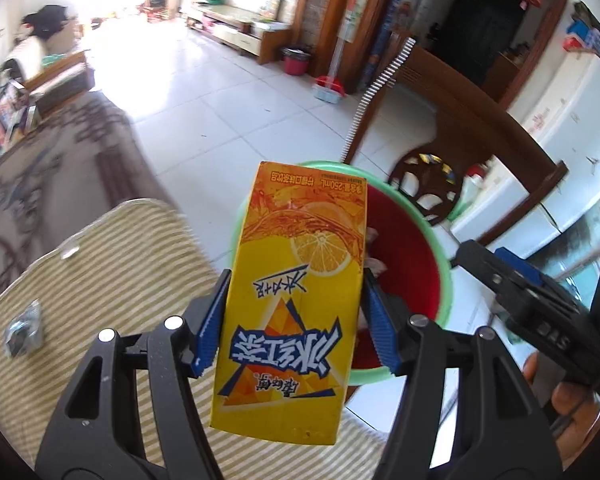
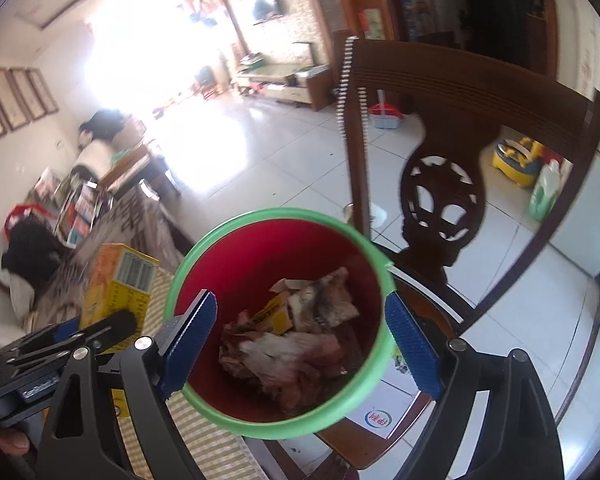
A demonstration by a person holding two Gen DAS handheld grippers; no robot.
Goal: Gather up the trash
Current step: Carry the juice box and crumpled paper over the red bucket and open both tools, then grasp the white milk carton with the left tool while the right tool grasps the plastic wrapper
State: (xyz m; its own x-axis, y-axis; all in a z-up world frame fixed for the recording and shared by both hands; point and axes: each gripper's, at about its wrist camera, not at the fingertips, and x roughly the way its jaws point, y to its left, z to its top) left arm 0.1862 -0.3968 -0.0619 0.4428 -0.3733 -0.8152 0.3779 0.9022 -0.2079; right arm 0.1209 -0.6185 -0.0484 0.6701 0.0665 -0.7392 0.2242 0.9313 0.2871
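The left gripper (image 1: pixel 296 316) clamps a yellow drink carton (image 1: pixel 296 280) between its blue fingers (image 1: pixel 212 336), and the carton hides much of the red bin (image 1: pixel 404 264) with its green rim behind it. The right gripper (image 2: pixel 300 344) hangs over that bin, fingers spread wide with nothing between them; crumpled trash (image 2: pixel 296 332) lies inside, too blurred to identify. A small dark wrapper (image 1: pixel 22 330) rests on the striped bench (image 1: pixel 112 264), its contents unclear.

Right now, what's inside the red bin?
Red bin holds crumpled paper and a yellow scrap. Anything beneath the pile is covered.
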